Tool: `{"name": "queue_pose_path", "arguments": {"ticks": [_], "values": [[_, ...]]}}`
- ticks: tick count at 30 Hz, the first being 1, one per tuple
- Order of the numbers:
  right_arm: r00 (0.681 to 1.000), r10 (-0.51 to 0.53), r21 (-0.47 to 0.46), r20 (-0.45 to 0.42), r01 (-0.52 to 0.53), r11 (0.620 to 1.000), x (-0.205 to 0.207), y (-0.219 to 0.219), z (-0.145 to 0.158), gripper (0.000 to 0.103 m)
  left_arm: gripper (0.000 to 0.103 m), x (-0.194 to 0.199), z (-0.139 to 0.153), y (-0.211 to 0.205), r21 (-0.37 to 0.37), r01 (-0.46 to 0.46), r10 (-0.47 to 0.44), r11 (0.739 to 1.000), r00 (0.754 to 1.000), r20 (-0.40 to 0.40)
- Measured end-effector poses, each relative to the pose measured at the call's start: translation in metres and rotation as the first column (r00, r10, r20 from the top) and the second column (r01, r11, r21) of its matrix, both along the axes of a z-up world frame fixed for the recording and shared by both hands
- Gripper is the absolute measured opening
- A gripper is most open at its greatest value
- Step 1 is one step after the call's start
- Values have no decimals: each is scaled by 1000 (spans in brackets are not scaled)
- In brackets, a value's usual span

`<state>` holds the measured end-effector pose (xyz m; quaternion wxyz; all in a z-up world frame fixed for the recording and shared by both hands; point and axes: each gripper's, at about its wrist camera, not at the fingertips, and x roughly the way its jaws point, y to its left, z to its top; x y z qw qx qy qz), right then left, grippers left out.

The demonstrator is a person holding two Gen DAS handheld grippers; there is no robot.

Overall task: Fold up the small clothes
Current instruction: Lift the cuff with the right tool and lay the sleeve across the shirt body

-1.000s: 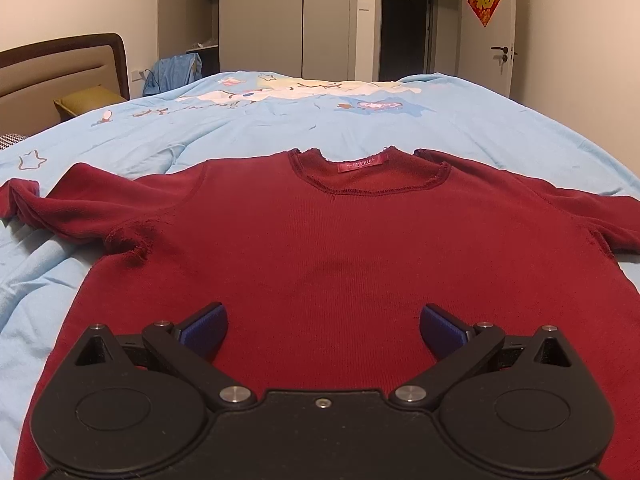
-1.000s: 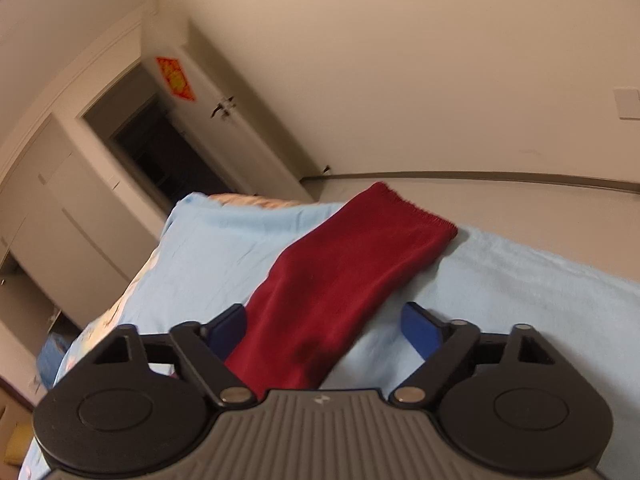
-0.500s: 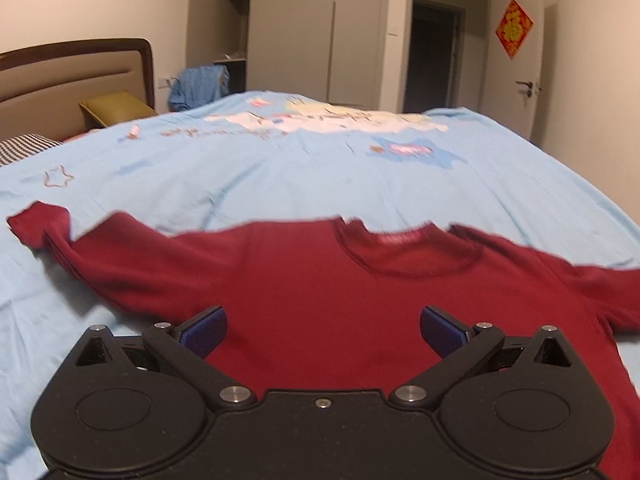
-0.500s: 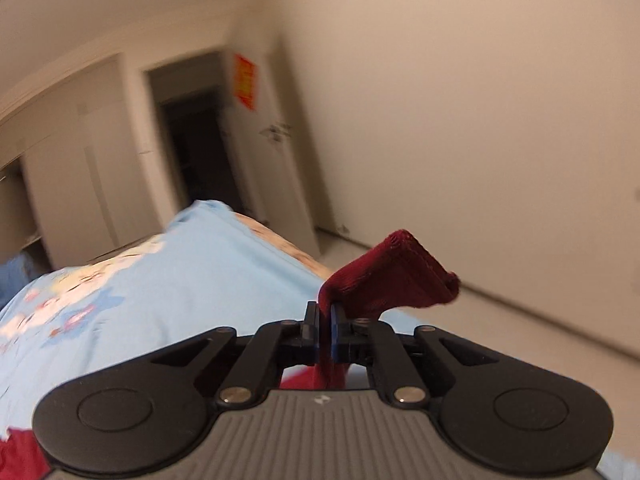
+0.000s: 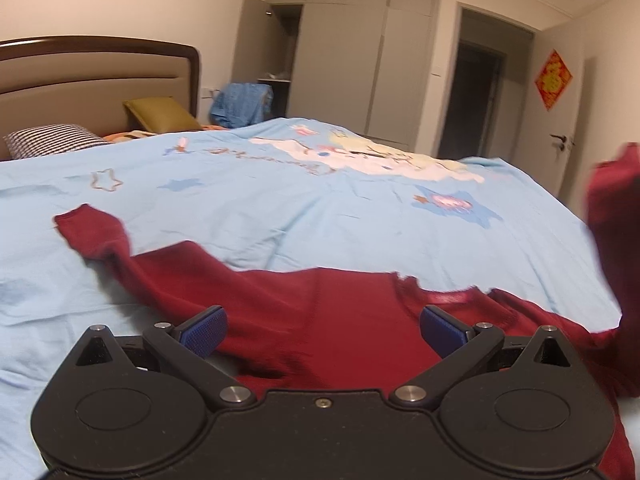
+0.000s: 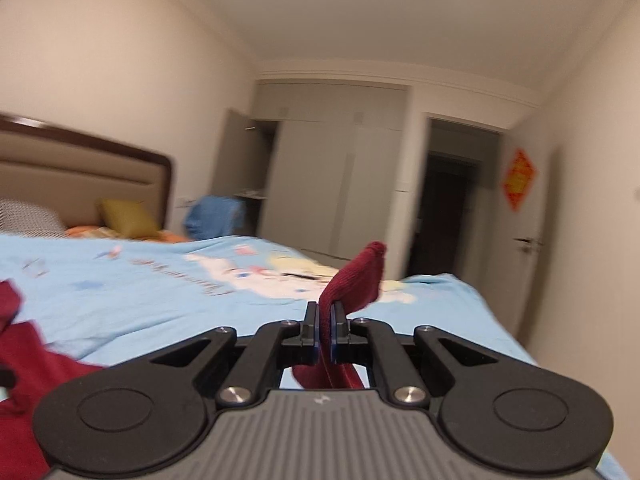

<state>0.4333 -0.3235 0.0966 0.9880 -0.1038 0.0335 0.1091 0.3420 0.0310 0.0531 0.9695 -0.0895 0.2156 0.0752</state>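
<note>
A dark red sweater (image 5: 340,320) lies front up on the light blue bedspread (image 5: 280,208), its left sleeve (image 5: 96,232) stretched out to the left. My left gripper (image 5: 322,330) hovers open over the sweater's chest, nothing between its blue pads (image 5: 202,326). My right gripper (image 6: 325,326) is shut on the right sleeve (image 6: 358,276), whose cuff sticks up past the fingertips. In the left wrist view that lifted sleeve (image 5: 614,200) rises at the right edge. The sweater body (image 6: 24,360) shows at the lower left of the right wrist view.
The bed's headboard (image 5: 96,76) with a checked pillow (image 5: 52,142) and an olive cushion (image 5: 160,114) stands at the back left. A blue garment (image 5: 242,106) hangs near the grey wardrobe (image 5: 360,68). A door (image 5: 560,120) stands at the right.
My right gripper shut on the right sleeve, lifted it and swung left toward the sweater body. My left gripper stayed open and turned left, so the sweater sits lower in its view.
</note>
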Motion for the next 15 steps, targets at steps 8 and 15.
{"name": "queue_pose_path", "arguments": {"ticks": [8,15], "values": [[964,195,-272,-183,-240,932,-16,130,-78,6,102,-14,-2,47,-23,-99,99,995,995,3],[915,274,-428,-296,-383,819,-65,170,-119,15,102,-14,-16,57,-65,-89,90,994,996,-1]]}}
